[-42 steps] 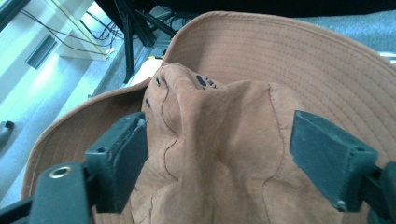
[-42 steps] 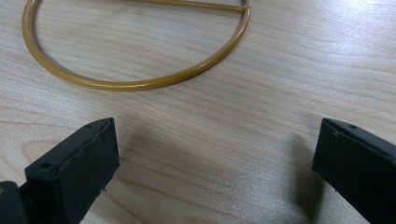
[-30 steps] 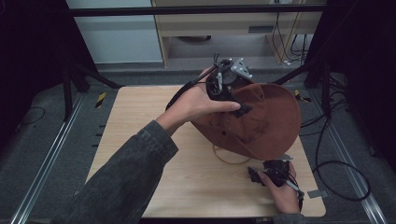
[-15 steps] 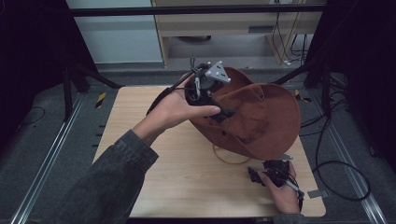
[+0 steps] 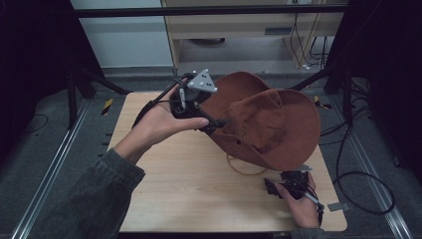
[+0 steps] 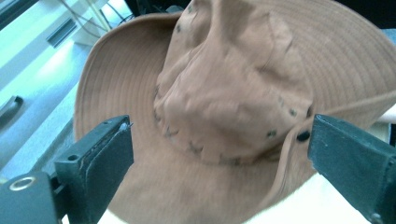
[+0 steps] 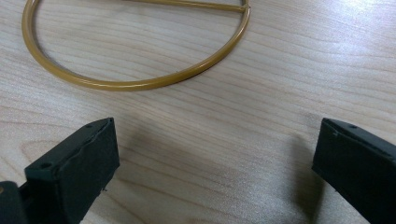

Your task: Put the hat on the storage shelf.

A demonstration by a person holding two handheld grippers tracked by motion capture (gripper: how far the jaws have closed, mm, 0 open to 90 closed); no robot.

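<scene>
Hat (image 5: 268, 124) — soft brown cloth, ribbed brim — faces left tongs (image 6: 219, 154), right tongs (image 7: 215, 158), both wide, empty.

The hat (image 5: 266, 124) stands tilted over the far right part of the table (image 5: 174, 189). My left gripper (image 5: 219, 123) is at its left edge, above the table's middle. A ring (image 5: 245, 169) lies on the table under the hat's near edge. My right gripper (image 5: 271, 185) rests near the ring, at the near right corner.
</scene>
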